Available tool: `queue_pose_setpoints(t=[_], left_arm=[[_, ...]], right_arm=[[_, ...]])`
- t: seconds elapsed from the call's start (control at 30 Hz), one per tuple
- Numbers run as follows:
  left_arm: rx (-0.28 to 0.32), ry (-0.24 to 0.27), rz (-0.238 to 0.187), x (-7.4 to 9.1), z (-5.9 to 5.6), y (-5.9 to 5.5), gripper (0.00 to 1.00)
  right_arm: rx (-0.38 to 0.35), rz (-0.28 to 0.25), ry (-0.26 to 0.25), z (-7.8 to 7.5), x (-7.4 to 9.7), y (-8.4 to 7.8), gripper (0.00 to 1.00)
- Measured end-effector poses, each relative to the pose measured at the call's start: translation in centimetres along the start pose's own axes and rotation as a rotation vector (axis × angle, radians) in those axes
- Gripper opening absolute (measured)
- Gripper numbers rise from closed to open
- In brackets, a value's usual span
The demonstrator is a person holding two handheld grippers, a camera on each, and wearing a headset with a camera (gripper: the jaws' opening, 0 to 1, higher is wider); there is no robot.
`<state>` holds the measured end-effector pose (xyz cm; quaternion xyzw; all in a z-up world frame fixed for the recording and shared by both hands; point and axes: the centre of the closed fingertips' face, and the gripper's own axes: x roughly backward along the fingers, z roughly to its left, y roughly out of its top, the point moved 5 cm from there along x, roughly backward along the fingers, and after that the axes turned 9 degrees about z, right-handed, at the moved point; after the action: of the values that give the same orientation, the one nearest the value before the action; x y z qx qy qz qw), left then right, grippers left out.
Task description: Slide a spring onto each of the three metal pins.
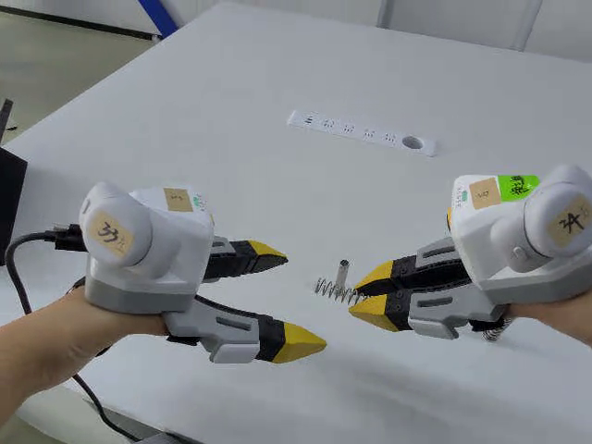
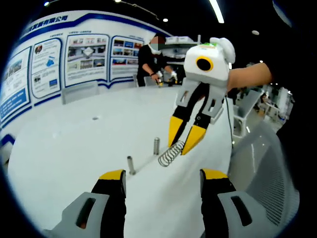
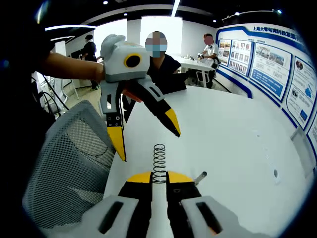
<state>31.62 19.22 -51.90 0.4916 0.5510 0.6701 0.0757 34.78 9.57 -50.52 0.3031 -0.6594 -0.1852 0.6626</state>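
Step in hand, as I read it: spring carried to the pins, not yet threaded.

- Your right gripper (image 1: 370, 294) is pinched narrow on one end of a spring (image 1: 335, 290). The rest of the coil sticks out past the yellow tips, low over the white table (image 1: 231, 139).
- Your left gripper (image 1: 289, 296) holds nothing. Its jaws are spread wide and face the right gripper, with the spring between the 2.
- In the left gripper view, 2 metal pins stand upright on the table: a farther pin (image 2: 156, 145) and a nearer pin (image 2: 131, 164). Both are bare.
- The spring's free end hangs between the 2 pins, near each. I cannot tell whether it touches the table.

Next move, judged:
- The coil lies closer to level than upright, so it must be tipped until its axis lines up with 1 pin.
- Its open end then has to be centred over that pin's top and lowered.
- You hold only 1 end, so the free length may wobble. The empty left gripper could guide the coil.
- Whether the pins are fixed cannot be told, so a snagged coil might tip 1 over.
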Motion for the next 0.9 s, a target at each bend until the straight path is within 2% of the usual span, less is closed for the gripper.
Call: queue_pose_setpoints(t=[0.13,0.33,0.43,0.57,0.67,0.77,0.8,0.9], left_arm=[[-0.033,-0.023,0.008,-0.2,-0.8,0.6,0.54],[-0.057,-0.074,0.004,-0.2,-2.2,1.0,0.40],[-0.071,-0.104,0.007,-0.1,-2.8,1.2,0.31],[-0.077,-0.131,0.000,-0.1,-3.3,1.5,0.28],[-0.100,-0.156,0.015,-0.3,-3.9,1.7,0.25],[-0.125,-0.179,0.025,-0.4,-4.5,1.8,0.17],[-0.126,-0.187,0.024,-0.5,-4.6,1.9,0.14],[-0.109,-0.203,0.043,-0.6,-4.7,1.8,0.14]], right_arm=[[-0.018,0.013,0.030,1.1,0.5,0.1,0.11],[0.035,0.030,0.038,2.4,1.0,0.2,0.11],[0.053,0.038,0.045,2.8,1.1,0.1,0.11],[0.090,0.045,0.055,3.2,1.3,0.1,0.11],[0.113,0.053,0.060,3.3,1.6,0.1,0.11],[0.123,0.055,0.061,3.3,1.8,0.1,0.11],[0.124,0.056,0.061,3.3,1.9,0.2,0.11],[0.138,0.057,0.072,3.4,2.0,0.1,0.11]])
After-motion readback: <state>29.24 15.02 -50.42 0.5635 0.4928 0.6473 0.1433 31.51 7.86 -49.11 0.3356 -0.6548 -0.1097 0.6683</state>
